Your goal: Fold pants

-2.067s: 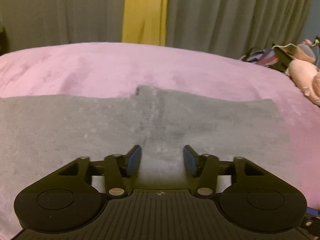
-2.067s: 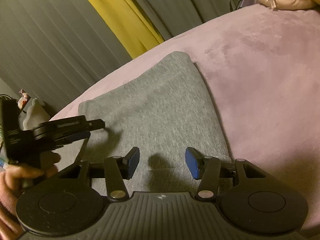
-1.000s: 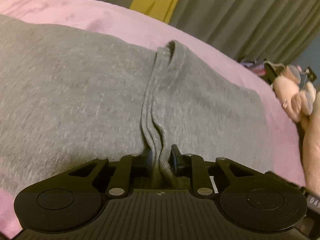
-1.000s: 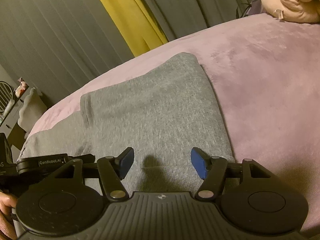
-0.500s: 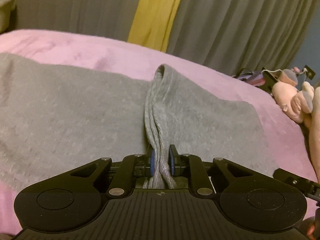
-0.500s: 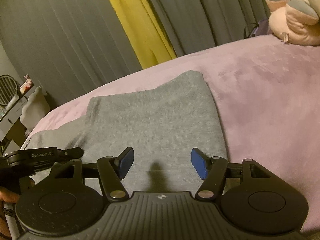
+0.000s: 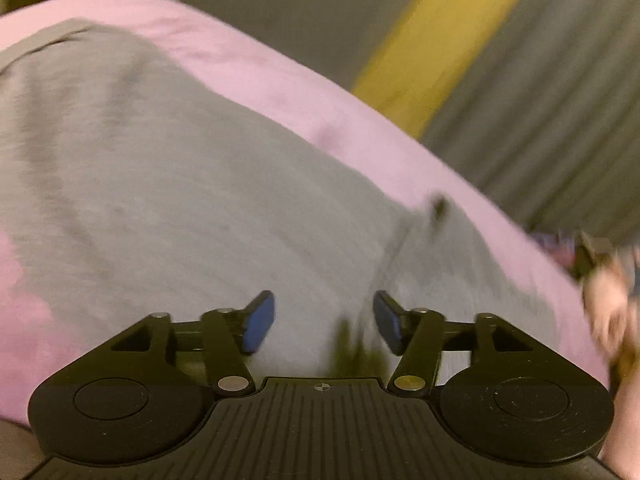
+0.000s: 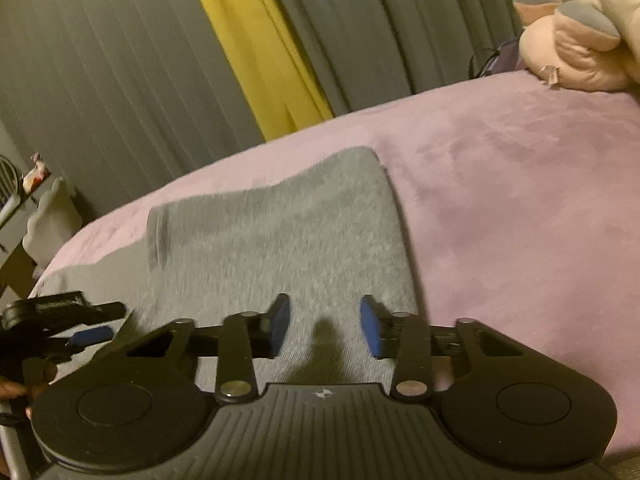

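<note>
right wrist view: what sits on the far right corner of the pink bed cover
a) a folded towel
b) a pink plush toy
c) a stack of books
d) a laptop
b: a pale pink plush toy with grey pads lies at the far right edge of the pink bed cover, past the grey pants; no books, laptop or towel show there.

Bare pink bedspread [image 8: 520, 208] right of the grey pants [image 8: 280, 240] offers open passage; plush toy [image 8: 576, 44] blocks the upper right corner; curtains [image 8: 120, 80] close off the far edge
</note>
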Tool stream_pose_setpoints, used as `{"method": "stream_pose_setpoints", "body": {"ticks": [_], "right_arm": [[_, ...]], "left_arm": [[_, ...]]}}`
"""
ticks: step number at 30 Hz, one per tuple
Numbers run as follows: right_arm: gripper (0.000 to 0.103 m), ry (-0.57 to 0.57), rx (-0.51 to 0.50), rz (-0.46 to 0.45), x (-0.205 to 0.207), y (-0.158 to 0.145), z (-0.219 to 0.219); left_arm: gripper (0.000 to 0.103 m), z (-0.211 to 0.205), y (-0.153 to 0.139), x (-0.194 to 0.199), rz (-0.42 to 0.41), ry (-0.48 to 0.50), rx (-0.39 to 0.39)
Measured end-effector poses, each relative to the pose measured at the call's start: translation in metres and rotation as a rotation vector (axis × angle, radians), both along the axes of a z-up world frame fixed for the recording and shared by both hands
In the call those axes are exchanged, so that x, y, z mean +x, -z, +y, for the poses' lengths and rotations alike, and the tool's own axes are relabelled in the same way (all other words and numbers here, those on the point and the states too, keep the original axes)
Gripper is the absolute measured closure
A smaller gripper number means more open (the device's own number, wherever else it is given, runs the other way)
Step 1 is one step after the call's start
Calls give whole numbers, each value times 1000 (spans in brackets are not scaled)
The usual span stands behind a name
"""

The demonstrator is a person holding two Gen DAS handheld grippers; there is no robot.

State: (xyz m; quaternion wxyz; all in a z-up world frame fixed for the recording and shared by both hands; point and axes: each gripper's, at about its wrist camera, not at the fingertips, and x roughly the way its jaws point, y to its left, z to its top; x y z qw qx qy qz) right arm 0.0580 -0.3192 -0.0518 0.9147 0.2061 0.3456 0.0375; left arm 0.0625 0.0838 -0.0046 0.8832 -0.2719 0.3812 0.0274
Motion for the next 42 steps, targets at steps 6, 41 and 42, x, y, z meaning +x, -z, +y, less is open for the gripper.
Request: {"method": "stream_pose_setpoints", "body": {"ticks": [6, 41, 42], "right_arm": [[78, -36, -6, 65, 10, 7, 5], [56, -59, -38, 87, 16, 9, 16], [56, -58, -30, 85, 16, 9, 15]], "left_arm": [[25, 92, -17, -28, -76, -270, -116], [83, 154, -52, -21, -226, -205, 123], [84, 137, -65, -22, -255, -154, 163]]}}
